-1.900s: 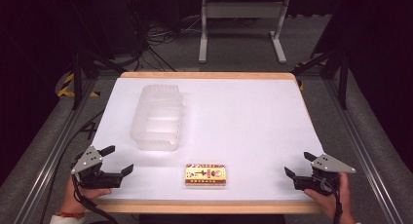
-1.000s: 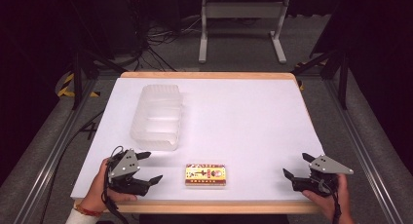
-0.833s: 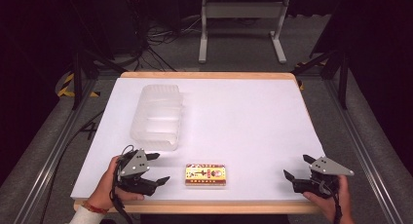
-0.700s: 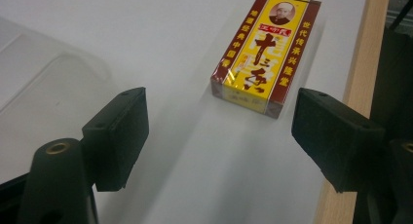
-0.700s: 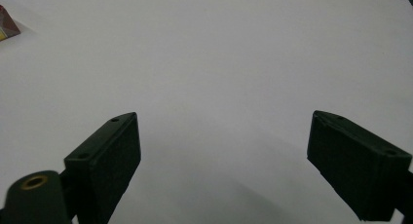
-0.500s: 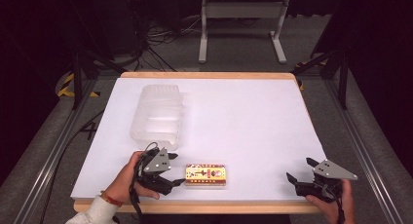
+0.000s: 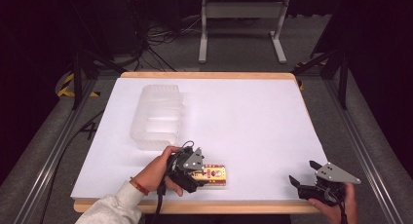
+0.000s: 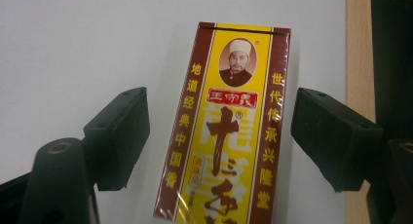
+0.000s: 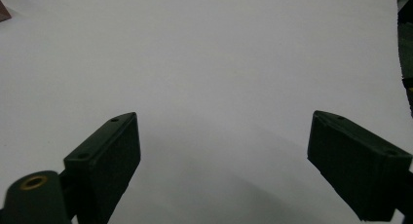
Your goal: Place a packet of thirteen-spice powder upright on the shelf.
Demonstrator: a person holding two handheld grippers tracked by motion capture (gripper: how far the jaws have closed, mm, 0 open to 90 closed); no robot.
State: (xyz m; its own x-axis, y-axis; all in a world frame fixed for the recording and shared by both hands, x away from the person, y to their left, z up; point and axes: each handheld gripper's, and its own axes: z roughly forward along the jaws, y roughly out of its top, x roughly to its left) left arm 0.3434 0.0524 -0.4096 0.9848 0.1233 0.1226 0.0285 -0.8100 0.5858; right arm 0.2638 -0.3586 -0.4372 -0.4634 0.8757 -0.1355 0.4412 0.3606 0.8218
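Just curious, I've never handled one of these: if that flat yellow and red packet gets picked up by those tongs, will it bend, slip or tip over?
The packet looks like a flat cardboard box with straight edges, so it probably stays stiff. Its glossy wrap shines, so it may be a little slippery between the left tongs, which straddle it without touching. Lying flat on the table, it is unlikely to roll or tip.

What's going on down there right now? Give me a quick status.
Left tool astride the yellow box, jaws closing, not yet touching. Right tool open over the bare table. Clear tray behind the box, nothing in the way.
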